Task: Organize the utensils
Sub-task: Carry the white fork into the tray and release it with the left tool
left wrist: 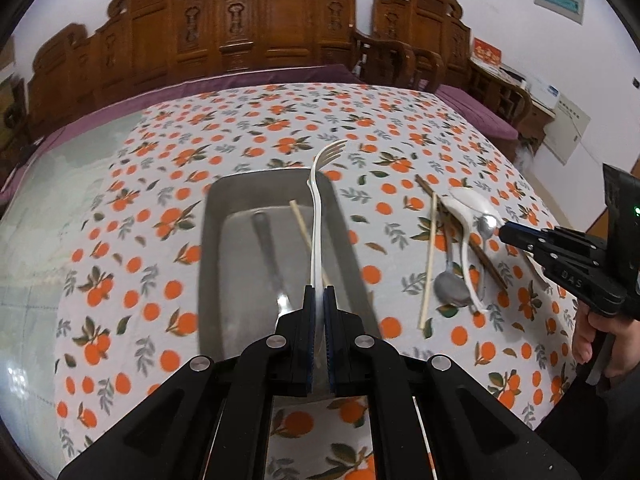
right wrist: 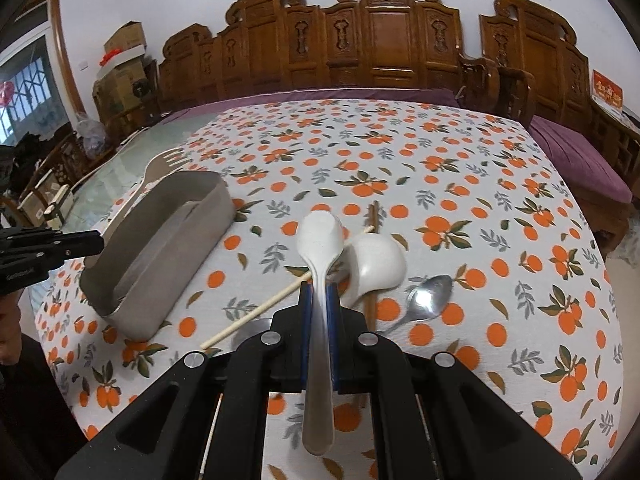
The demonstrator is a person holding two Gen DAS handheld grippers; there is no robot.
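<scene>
My left gripper (left wrist: 319, 290) is shut on the handle of a white plastic fork (left wrist: 320, 200), tines pointing away, held above a grey metal tray (left wrist: 352, 240). In the tray lie a metal utensil (left wrist: 266, 244) and a pale chopstick (left wrist: 300, 224). My right gripper (right wrist: 319, 288) is shut on a white spoon (right wrist: 320, 240), lifted over the loose pile. Beneath it sit a second white spoon (right wrist: 378, 264), a metal spoon (right wrist: 430, 294), a pale chopstick (right wrist: 272, 306) and a dark chopstick (right wrist: 372, 216). The tray (right wrist: 160, 248) stands to the left, with the left gripper (right wrist: 94, 242) and fork (right wrist: 160, 168) by it.
An orange-print cloth (left wrist: 248, 132) covers the table; bare tabletop (left wrist: 60, 200) shows on the left. A carved wooden bench (right wrist: 384, 40) with a purple cushion (right wrist: 580, 160) runs behind and to the right. A person's hand (left wrist: 592, 332) holds the right gripper (left wrist: 502, 232).
</scene>
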